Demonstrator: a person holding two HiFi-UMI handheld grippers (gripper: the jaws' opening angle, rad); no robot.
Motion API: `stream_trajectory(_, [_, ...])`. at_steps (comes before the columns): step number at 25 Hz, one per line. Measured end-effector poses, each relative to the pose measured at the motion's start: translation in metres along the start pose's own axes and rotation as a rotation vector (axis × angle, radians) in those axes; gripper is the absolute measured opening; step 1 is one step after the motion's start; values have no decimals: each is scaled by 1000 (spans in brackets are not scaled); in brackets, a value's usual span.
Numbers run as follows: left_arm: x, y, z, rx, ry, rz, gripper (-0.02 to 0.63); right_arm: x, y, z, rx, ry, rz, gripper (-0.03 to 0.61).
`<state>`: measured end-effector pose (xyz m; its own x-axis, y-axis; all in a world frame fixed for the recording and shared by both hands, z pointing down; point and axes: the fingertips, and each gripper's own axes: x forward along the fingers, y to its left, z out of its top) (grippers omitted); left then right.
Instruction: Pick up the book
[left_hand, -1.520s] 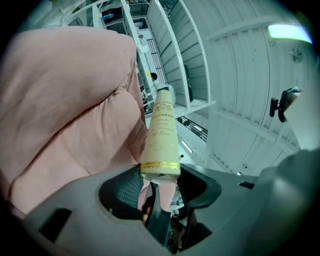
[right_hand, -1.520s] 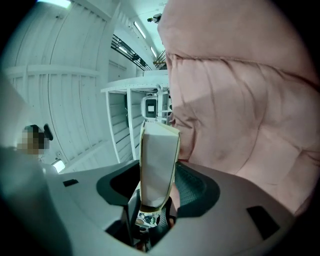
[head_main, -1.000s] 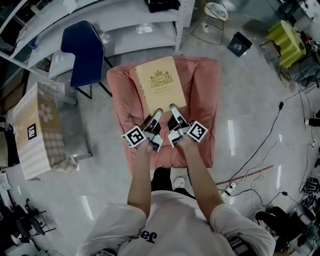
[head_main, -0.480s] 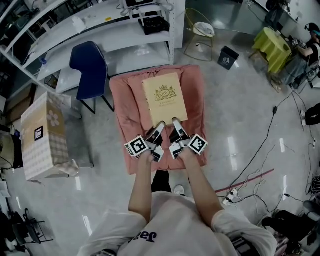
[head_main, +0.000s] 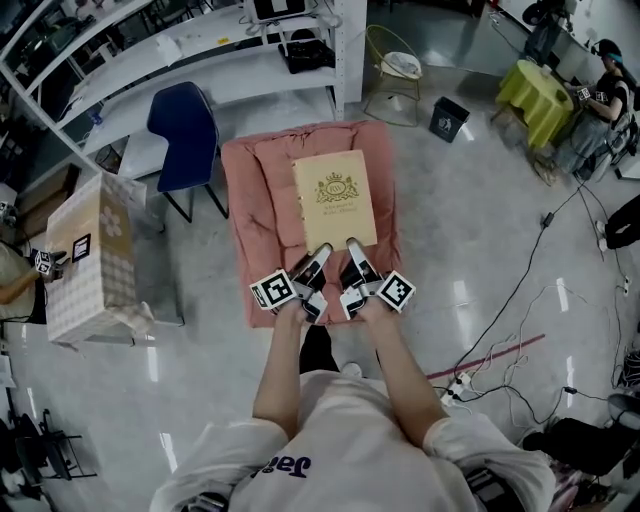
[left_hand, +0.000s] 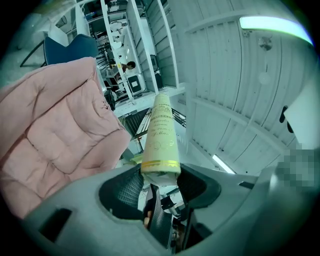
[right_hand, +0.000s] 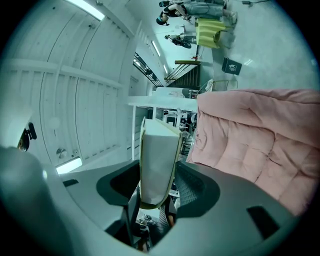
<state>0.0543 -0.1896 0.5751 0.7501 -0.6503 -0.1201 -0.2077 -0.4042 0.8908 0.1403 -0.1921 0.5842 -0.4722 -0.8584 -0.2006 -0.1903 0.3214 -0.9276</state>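
Observation:
A cream book (head_main: 337, 199) with a gold crest on its cover is held level above a pink cushion (head_main: 262, 240). My left gripper (head_main: 322, 254) is shut on the book's near edge at the spine side, and the gold-banded spine (left_hand: 159, 137) runs away between its jaws. Next to it, my right gripper (head_main: 350, 248) is shut on the same near edge, where the white page block (right_hand: 157, 162) stands between its jaws. The pink cushion (left_hand: 50, 135) fills the left of the left gripper view and lies at the right (right_hand: 260, 140) of the right gripper view.
A blue chair (head_main: 186, 135) stands left of the cushion, in front of white shelving (head_main: 225, 60). A patterned box (head_main: 90, 255) stands on the floor at far left. A wire stool (head_main: 392, 80), a black bin (head_main: 447, 118) and floor cables (head_main: 510, 330) lie to the right.
Both grippers have carried the book up and across the room together. The cushion, chair and box look smaller and have shifted in the head view.

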Motion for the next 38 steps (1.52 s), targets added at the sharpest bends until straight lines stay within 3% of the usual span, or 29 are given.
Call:
stream_trajectory(17, [-30, -38, -70, -28, -13, -46, 212, -79, 32, -8, -71, 40, 65, 218])
stream_trajectory(20, [-28, -39, -67, -46, -14, -42, 212, -75, 38, -4, -88, 43, 74, 218])
stream_trajectory(25, [-22, -50, -65, 4, -1, -68, 212, -77, 41, 2, -89, 25, 90, 218])
stream_trajectory(32, [-19, -55, -67, 1, 11, -67, 212, -80, 50, 7, -113, 25, 99, 218])
stream_trajectory(38, [-18, -60, -32, -38, 17, -80, 212, -45, 75, 3, -142, 31, 133, 218])
